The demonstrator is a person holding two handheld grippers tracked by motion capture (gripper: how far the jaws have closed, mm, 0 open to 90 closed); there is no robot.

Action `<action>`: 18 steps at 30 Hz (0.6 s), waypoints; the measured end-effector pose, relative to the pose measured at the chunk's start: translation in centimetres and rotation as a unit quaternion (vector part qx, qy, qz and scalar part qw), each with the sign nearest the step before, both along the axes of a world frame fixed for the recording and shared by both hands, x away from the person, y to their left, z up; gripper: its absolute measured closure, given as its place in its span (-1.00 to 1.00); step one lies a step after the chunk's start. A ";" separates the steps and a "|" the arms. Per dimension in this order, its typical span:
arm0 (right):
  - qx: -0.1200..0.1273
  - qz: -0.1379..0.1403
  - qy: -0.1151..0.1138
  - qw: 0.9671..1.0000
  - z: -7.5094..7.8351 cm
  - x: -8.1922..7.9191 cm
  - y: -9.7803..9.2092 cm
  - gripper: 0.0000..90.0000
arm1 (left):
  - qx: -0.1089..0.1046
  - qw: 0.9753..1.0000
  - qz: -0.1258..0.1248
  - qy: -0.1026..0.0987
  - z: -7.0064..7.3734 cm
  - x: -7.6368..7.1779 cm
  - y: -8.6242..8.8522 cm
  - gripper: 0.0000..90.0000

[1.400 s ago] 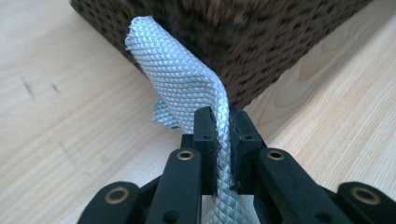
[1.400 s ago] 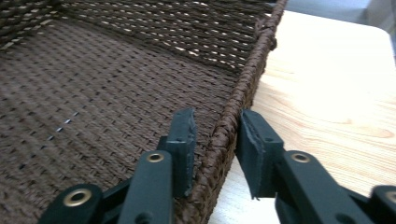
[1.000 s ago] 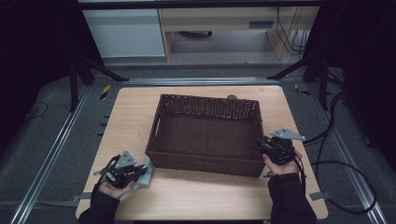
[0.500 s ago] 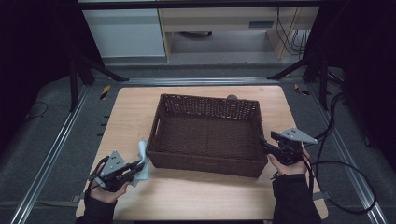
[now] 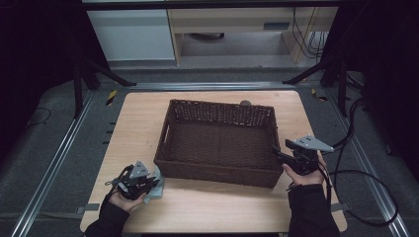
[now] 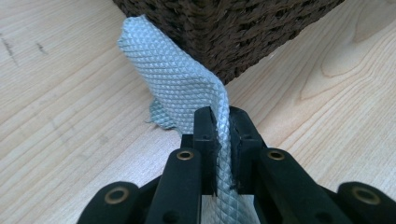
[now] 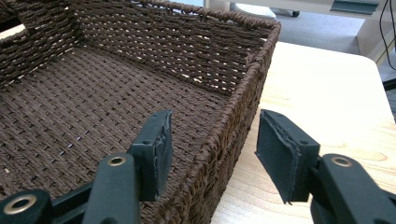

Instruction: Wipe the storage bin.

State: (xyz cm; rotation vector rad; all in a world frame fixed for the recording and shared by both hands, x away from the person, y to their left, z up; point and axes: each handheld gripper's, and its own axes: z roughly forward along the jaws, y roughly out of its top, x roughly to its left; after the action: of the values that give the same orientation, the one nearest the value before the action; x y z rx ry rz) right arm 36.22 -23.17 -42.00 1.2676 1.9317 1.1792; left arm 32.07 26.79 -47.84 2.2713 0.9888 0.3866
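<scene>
Cloth (image 6: pixel 180 88) was what your left gripper (image 6: pixel 221 140) had pinched between its jaws: a pale grey-blue strip with a fine diamond weave, soft and folded over on itself. In the left gripper view its long axis ran from the jaws away toward the basket (image 6: pixel 233 32), rising in a hump and drooping against the basket's near corner, with a frayed edge resting on the table (image 6: pixel 60 116). In the high view the cloth (image 5: pixel 156 183) sat at the near left corner of the basket (image 5: pixel 220 143), just beside your left gripper (image 5: pixel 150 185), which you held low over the table (image 5: pixel 133 118) with your left hand (image 5: pixel 126 200).

The basket was a rectangular tray of dark brown woven wicker, with a ribbed floor, upright walls and a braided rim, its long side running across the table. The table was light wood with visible grain and rounded corners.

Your right gripper (image 7: pixel 212 154) was spread wide, one jaw inside the basket (image 7: pixel 93 93) and the other outside over the table (image 7: pixel 322 88), the right-hand wall standing between them untouched. The pads looked flat, black and rubbery. In the high view your right gripper (image 5: pixel 276 154) was at the basket's right wall near its front corner, a grey plate on top.
</scene>
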 end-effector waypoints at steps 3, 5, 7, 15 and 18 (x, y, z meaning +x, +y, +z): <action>0.001 0.000 0.000 1.000 0.0 0.0 0.0 -0.01 | -0.008 1.000 0.005 -0.006 0.4 -0.1 0.4 0.83; 0.002 0.000 -0.001 1.000 0.0 0.0 -0.1 -0.02 | -0.017 1.000 0.013 -0.016 0.9 -0.2 0.8 0.83; 0.003 0.000 -0.002 1.000 0.1 0.0 -0.1 -0.03 | -0.031 0.999 0.028 -0.033 1.6 -0.3 1.5 0.83; 0.005 0.000 -0.006 1.000 0.1 0.0 -0.3 -0.07 | -0.034 0.992 0.113 -0.054 2.4 0.0 4.8 0.83; 0.005 0.001 -0.006 1.000 0.0 0.0 -0.3 -0.09 | -0.027 0.987 0.149 -0.053 2.2 0.4 6.1 0.83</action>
State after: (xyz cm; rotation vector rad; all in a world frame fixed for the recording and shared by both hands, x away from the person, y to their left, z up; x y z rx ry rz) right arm 36.19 -23.46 -41.98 1.2621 1.9212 1.1951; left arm 32.48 32.84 -45.60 2.0344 1.2697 0.5927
